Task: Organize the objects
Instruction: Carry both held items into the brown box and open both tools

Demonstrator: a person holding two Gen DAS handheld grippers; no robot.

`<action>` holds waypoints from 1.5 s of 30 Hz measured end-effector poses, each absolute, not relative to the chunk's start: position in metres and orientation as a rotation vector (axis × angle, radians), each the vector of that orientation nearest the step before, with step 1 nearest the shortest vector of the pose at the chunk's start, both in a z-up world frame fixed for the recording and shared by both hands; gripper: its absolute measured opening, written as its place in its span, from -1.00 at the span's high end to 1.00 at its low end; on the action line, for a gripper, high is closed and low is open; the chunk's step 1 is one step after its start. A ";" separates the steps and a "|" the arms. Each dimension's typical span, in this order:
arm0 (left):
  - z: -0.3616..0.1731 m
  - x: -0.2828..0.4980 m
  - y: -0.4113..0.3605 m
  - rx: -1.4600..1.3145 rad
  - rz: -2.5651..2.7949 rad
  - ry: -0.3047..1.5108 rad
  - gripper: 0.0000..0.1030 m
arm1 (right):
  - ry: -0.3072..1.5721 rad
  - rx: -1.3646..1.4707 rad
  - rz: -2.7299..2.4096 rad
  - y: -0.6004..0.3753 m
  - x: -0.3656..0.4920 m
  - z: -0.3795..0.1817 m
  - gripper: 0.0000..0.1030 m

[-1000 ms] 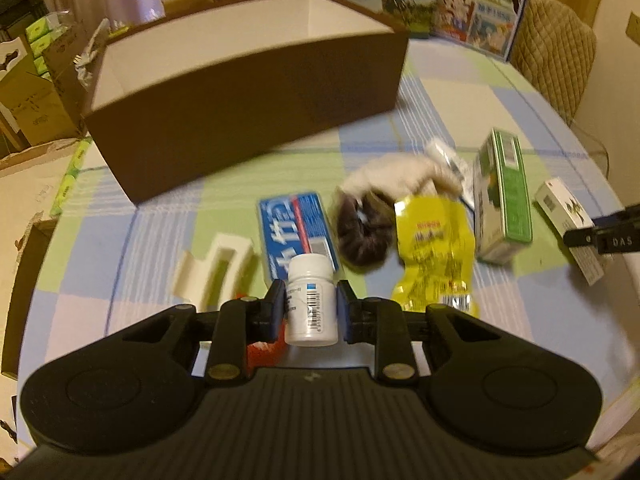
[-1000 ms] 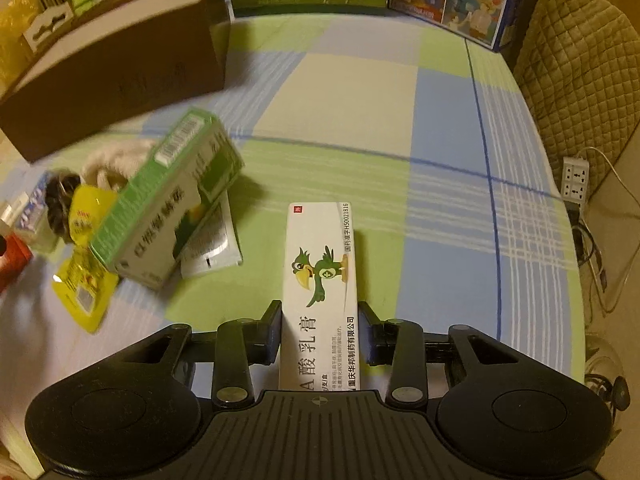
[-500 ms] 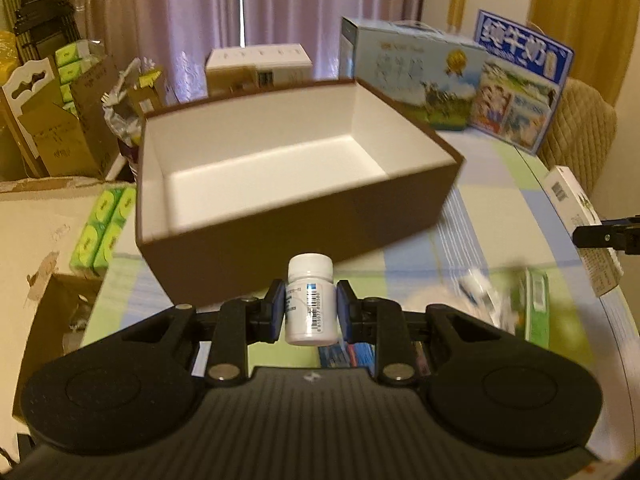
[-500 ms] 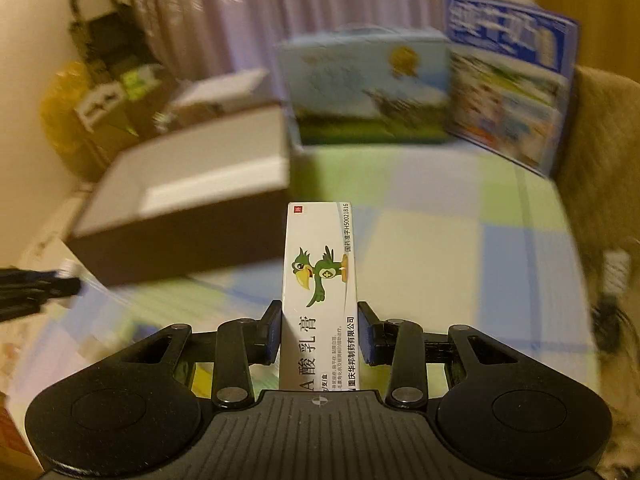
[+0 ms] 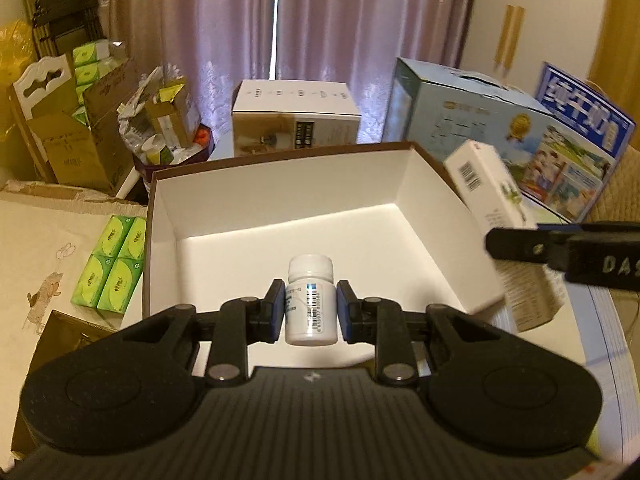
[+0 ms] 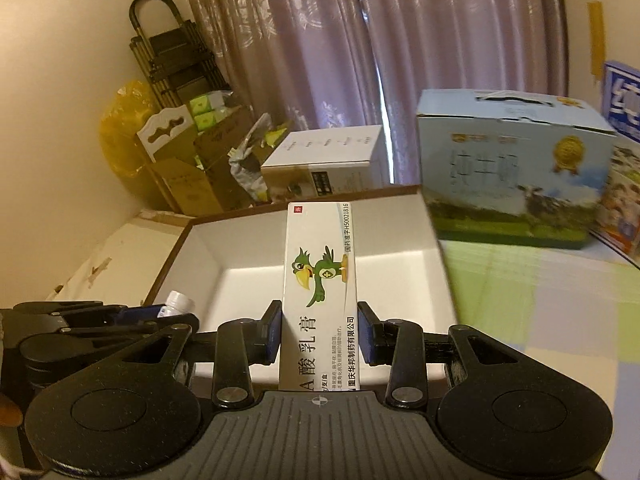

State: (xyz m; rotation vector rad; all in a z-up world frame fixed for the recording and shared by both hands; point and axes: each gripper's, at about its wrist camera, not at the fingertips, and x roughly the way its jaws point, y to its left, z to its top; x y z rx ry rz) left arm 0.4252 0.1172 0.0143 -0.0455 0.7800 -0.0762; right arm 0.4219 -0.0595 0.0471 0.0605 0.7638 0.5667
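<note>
My left gripper [image 5: 311, 311] is shut on a small white pill bottle [image 5: 311, 304] and holds it above the near part of the open brown box with a white inside [image 5: 280, 216]. My right gripper [image 6: 319, 332] is shut on a long white ointment carton with a green bird [image 6: 320, 280], held over the same box [image 6: 240, 272]. In the left wrist view the carton [image 5: 486, 184] and a right finger [image 5: 520, 244] come in over the box's right wall. In the right wrist view the left gripper and the bottle's cap [image 6: 180, 302] show at the left.
Two blue milk cartons [image 5: 480, 128] stand behind the box on the checked tablecloth [image 6: 540, 300]. A white carton [image 5: 296, 116], cardboard boxes [image 5: 80, 140] and green tissue packs [image 5: 114, 268] lie beyond and to the left.
Both grippers have lifted off the table with their loads and moved forward to the box. The bottle and the carton now hang over its inside.
</note>
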 end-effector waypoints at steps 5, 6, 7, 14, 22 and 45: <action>0.000 0.455 0.124 -0.068 -0.049 0.820 0.56 | 0.809 0.035 0.547 -0.039 0.453 0.026 0.33; -0.005 0.459 0.125 -0.073 -0.047 0.829 0.56 | 0.823 0.028 0.542 -0.036 0.459 0.021 0.32; -0.009 0.464 0.126 -0.076 -0.044 0.838 0.56 | 0.837 0.020 0.535 -0.032 0.465 0.015 0.32; -0.045 0.486 0.122 -0.086 -0.042 0.939 0.56 | 0.972 -0.037 0.514 -0.020 0.489 -0.034 0.32; -0.066 0.493 0.119 -0.091 -0.068 0.979 0.56 | 1.057 -0.082 0.499 -0.015 0.500 -0.062 0.32; -0.059 0.498 0.111 -0.135 -0.142 0.967 0.28 | 1.006 -0.064 0.445 -0.048 0.487 -0.039 0.14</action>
